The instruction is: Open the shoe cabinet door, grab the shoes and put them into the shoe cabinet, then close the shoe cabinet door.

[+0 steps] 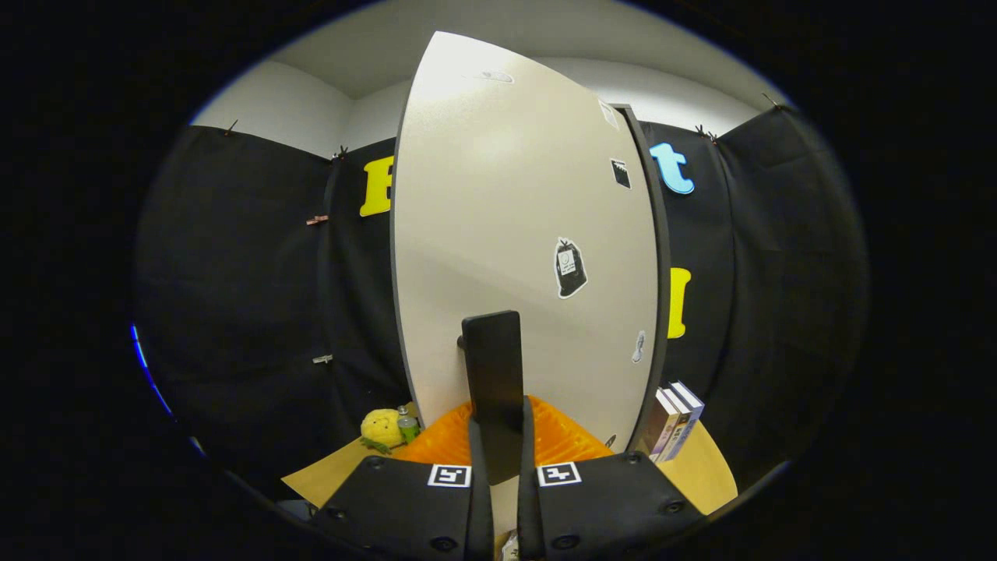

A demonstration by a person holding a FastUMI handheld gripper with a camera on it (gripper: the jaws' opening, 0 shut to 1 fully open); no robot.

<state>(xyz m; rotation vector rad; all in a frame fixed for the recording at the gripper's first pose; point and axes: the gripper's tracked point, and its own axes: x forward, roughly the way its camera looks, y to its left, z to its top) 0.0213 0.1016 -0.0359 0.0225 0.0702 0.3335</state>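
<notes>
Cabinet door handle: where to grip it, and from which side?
Grip the dark flat handle on the cabinet door across its thin faces, coming straight on. It stands upright, off the door on a short post, so fingers fit either side. The gripper already looks closed on its lower end.

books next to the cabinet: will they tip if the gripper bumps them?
Likely yes. The books stand upright and lean against the cabinet door, near the table edge. Probably stiff, may slide. The gripper is shut on the door handle.
</notes>
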